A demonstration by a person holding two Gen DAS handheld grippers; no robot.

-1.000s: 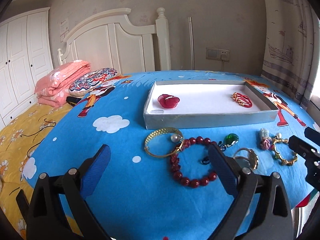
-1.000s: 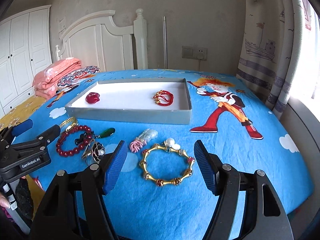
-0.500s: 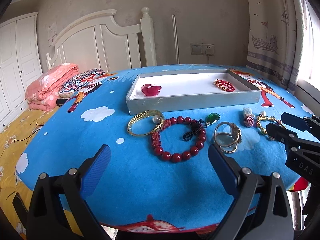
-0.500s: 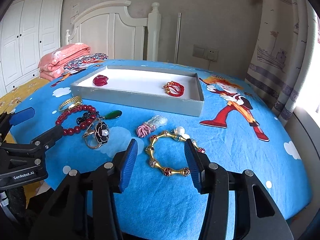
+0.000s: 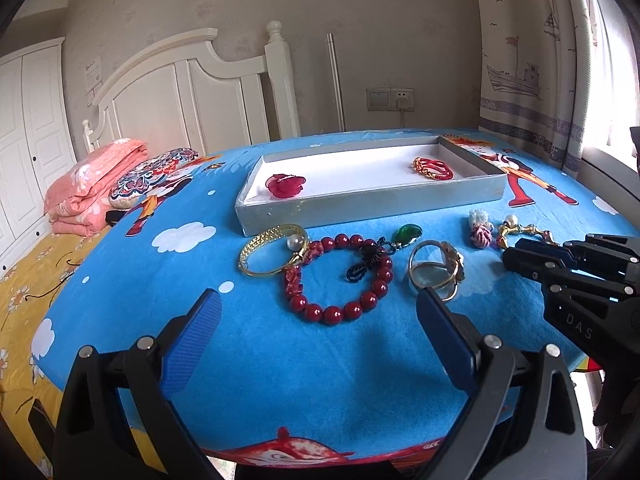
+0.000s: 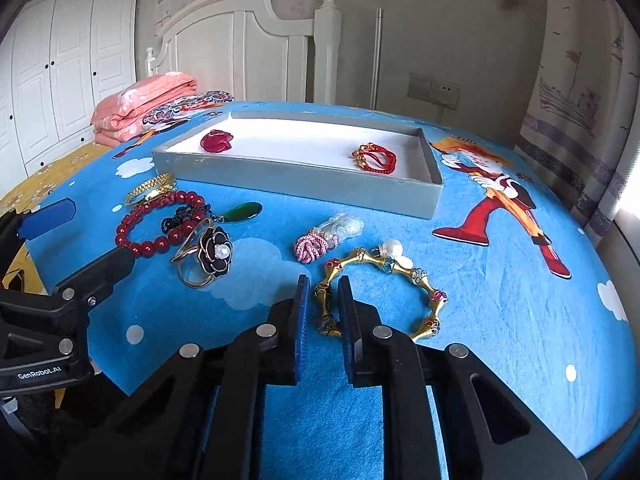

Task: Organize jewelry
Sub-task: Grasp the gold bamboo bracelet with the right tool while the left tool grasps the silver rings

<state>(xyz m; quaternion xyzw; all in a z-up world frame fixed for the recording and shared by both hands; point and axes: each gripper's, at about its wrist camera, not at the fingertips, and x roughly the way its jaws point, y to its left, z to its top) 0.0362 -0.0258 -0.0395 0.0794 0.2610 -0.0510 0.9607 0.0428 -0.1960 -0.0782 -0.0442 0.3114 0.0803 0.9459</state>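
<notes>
My right gripper (image 6: 323,292) hovers low over the blue bedspread with its jaws closing. The near-left side of the gold bracelet (image 6: 434,296) lies between the pads, with a sliver of gap on each side. My left gripper (image 5: 318,304) stands wide open just short of the red bead bracelet (image 5: 332,314), holding nothing. Around that bracelet lie a gold mesh bangle (image 5: 260,236), a green pendant (image 5: 407,234), a black flower ring (image 6: 216,254) and a pink knot charm (image 6: 310,248). Behind them, the grey tray (image 5: 360,204) holds a red flower (image 5: 286,186) and a red-and-gold cord bracelet (image 5: 432,168).
A folded pink quilt (image 5: 92,184) and a patterned pillow (image 5: 156,172) lie at the far left by the white headboard (image 5: 224,92). Curtains (image 5: 540,60) hang on the right. The bed's front edge runs just under both grippers.
The right jaws have narrowed from wide open to a slim gap around the gold bracelet's near-left side, and that gripper has sunk slightly. The left gripper stayed open and shifted a little.
</notes>
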